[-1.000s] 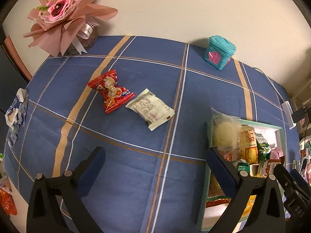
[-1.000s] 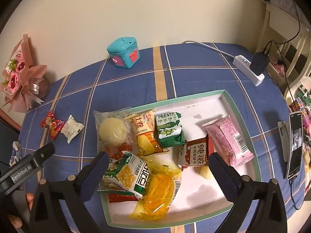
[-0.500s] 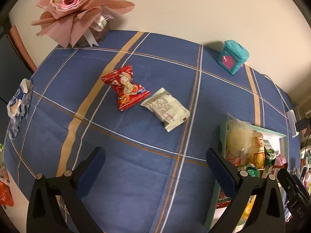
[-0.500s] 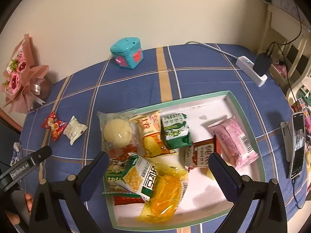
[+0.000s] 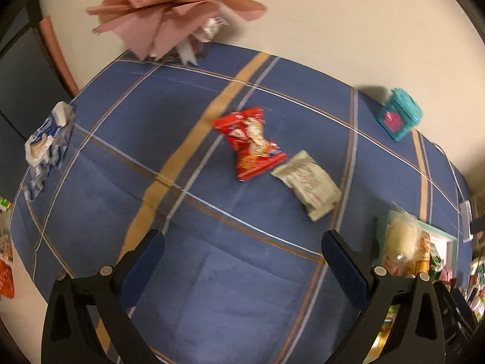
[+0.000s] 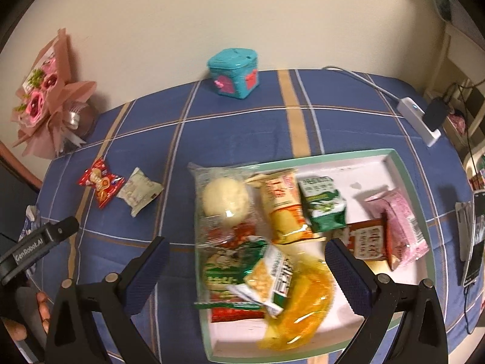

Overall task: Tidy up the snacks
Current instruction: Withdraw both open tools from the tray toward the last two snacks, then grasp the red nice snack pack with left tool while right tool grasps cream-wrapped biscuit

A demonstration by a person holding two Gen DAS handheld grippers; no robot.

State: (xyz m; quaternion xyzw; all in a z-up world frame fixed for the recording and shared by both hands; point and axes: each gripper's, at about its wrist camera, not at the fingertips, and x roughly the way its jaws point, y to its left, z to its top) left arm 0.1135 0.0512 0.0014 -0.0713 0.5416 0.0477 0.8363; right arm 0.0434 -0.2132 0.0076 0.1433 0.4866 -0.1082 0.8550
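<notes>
Blue plaid tablecloth (image 5: 188,115) covers the table, cream wall behind, pink bouquet (image 5: 169,9) at top of the left wrist frame, teal toy box (image 5: 399,118) upper right. What changed: over the last sec the left wrist view swung leftward & closer, so the red snack packet (image 5: 250,147) and the white snack packet (image 5: 306,180) slid from left of centre to frame centre, while the tray (image 6: 406,176) slipped toward the lower right edge. Frame's motion-blurred, so the swing is prob. ongoing. Reads as the left side lining up on the 2 loose packets, likely to bring them to the tray w/ the rest.

Left gripper (image 5: 242,270): jaws wide apart, nothing held, above bare cloth. Red packet sits above the gap, roughly centred btw the fingers but well ahead of the tips; white packet just beside it, to its lower right, nearer the right-hand finger. Neither is touched.

Right gripper (image 6: 245,276): jaws also wide apart, empty, hovering over the tray's left part, where most snacks are piled (bun in clear bag (image 6: 224,200), green & yellow packs). In that view the 2 loose packets lie mid-left, well apart from the tray
</notes>
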